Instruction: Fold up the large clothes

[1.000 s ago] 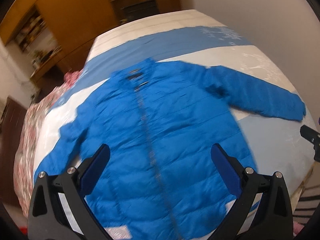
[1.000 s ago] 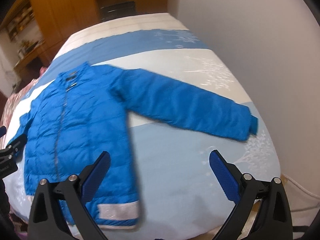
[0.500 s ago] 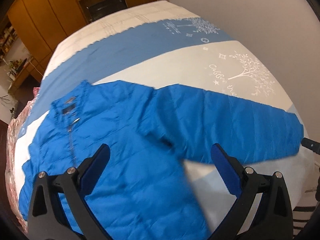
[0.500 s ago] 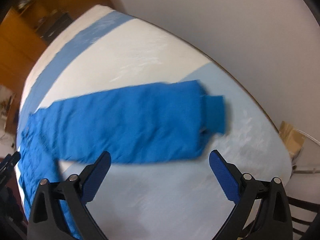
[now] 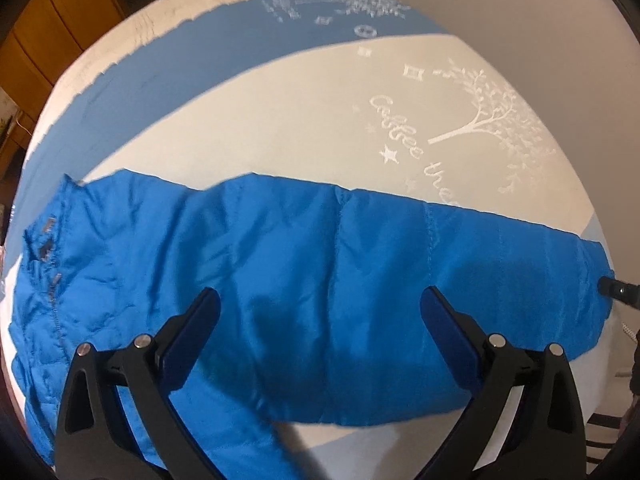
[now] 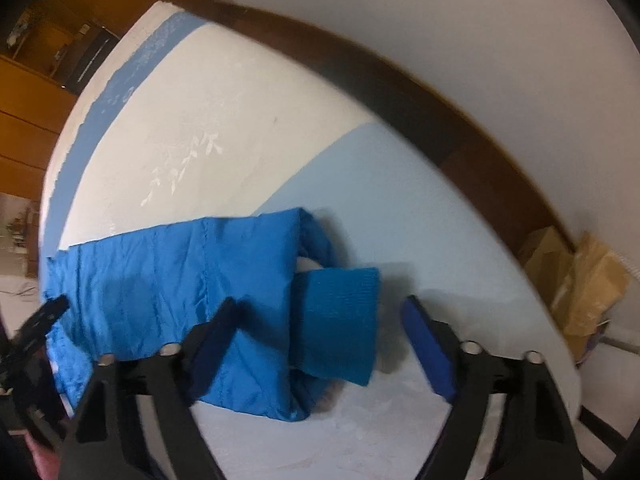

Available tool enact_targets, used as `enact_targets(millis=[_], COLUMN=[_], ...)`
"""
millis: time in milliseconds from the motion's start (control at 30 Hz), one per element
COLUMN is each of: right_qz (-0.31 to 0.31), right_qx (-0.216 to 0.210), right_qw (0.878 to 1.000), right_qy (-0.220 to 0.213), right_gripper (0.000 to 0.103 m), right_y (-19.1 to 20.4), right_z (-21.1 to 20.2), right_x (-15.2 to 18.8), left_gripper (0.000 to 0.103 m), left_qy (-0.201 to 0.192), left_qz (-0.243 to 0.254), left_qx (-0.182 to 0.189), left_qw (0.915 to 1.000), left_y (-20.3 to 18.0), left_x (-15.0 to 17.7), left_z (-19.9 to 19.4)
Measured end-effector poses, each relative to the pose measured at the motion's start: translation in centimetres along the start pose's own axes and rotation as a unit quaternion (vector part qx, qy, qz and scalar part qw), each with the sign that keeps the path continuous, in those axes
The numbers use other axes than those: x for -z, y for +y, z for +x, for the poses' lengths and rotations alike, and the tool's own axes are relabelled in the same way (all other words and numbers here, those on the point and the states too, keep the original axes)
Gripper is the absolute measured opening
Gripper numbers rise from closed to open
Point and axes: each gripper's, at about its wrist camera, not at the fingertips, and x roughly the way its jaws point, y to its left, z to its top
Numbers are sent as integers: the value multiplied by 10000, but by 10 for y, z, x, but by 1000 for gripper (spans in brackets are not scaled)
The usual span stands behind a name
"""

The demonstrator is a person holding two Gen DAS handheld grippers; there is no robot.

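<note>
While the blue puffer jacket point(image 5: 168, 264) lies flat on the bed point(image 5: 288, 120), its quilted sleeve point(image 5: 400, 280) stretches out sideways toward the bed's far side, where a dark wooden frame point(image 6: 400, 80) runs close along a pale wall point(image 6: 480, 20). The left gripper point(image 5: 320, 316) hangs over the middle of that sleeve, jaws spread wide and holding nothing. The right gripper point(image 6: 316, 320) hovers at the sleeve's end; its jaws have just been closing but still stand apart, with the ribbed knit cuff point(image 6: 340, 320) between them and not visibly pinched. Bare bedspread lies open on every side of the sleeve: smooth cloth in cream, mid-blue and pale blue bands with white tree print. The shiny jacket shell is creased and stitched in channels. Crumpled brown cardboard point(image 6: 580, 280) sits beyond the bed's corner.
</note>
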Motion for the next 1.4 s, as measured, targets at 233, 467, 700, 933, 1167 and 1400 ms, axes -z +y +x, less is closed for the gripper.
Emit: enact_targets(millis=[233, 467, 700, 933, 1167, 1400], right_qz=[33, -238, -1010, -1902, -2701, -3244], right_qx=[-437, -843, -1126, -1275, -834, -1091], right_qw=[9989, 9946, 9867, 9729, 9591, 9392], right_qy=[-160, -554, -592, -315, -148, 265], right_gripper=[33, 26, 26, 26, 26, 30], right_y=[4, 52, 147, 259, 347, 404], right_z=[0, -41, -56, -26, 18, 62], right_x=[2, 9, 16, 25, 52, 77], left_gripper=[99, 99, 99, 99, 99, 99], left_qy=[252, 16, -295, -443, -516, -499], left_qz=[-132, -187, -366, -716, -1241, -1791], left_qx=[169, 489, 548, 380, 94, 287], left_qw=[9995, 9986, 9974, 9957, 9909, 9821], left_y=[5, 22, 63, 124, 188, 238], left_x=[2, 5, 13, 37, 64, 96], left_z=[36, 8, -34, -60, -67, -68])
